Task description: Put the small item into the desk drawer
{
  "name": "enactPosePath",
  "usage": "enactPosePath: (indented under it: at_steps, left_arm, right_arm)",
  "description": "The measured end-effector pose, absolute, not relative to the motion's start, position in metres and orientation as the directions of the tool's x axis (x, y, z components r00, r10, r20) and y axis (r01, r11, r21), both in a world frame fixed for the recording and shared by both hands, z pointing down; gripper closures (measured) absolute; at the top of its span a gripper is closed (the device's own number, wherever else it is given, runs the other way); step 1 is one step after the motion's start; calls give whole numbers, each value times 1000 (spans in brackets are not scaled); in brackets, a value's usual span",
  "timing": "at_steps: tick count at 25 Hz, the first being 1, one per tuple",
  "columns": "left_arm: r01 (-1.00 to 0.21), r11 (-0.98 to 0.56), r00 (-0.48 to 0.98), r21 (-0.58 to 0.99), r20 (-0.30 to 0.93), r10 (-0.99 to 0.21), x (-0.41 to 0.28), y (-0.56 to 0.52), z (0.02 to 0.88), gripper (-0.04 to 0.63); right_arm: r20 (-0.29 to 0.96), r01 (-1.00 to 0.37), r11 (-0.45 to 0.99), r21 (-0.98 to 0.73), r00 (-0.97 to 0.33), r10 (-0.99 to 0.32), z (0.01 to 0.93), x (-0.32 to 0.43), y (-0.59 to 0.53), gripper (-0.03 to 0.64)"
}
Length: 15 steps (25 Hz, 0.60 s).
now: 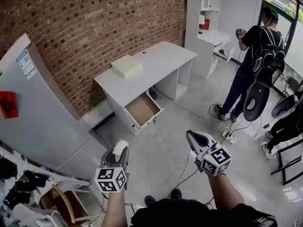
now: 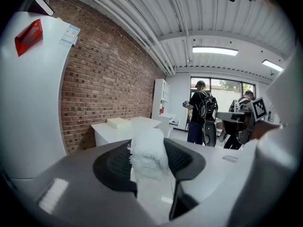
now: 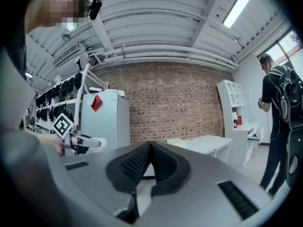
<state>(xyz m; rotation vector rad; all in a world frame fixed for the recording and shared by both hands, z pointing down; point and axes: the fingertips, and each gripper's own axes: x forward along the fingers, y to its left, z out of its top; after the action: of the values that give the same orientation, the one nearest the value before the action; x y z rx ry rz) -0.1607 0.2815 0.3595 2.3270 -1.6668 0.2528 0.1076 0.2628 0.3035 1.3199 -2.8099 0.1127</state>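
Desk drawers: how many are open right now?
1. The open drawer is pulled out from under the desk, at the end where the white box sits. No other drawer shows from here; closed ones may be hidden.

L gripper (image 1: 120,148), R gripper (image 1: 192,136): grey shells, black ribbed pads (image 3: 134,162), b/w marker cubes (image 1: 111,178); dark top (image 1: 189,214), black shoes (image 1: 150,201).

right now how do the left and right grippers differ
The left gripper has its jaws wide, clamped on a white wad; the right gripper has its jaws meeting at the tips. The left gripper is loaded, the right gripper empty. The left gripper is beside the fridge, the right gripper over the floor. Both point towards the desk and its open drawer.
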Motion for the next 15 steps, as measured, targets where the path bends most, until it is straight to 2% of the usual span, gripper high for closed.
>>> enactPosePath:
  at_steps: [4, 15]
  left_arm:
    - [-952, -279, 304, 127, 299, -904, -154, 286, 366, 400]
    - [-952, -300, 307, 66, 258, -916, -89, 280, 342, 400]
  right_arm:
    - [59, -791, 599, -124, -608, -792, 318, 141, 263, 606]
    - [-6, -696, 700, -160, -708, -706, 309, 159, 270, 606]
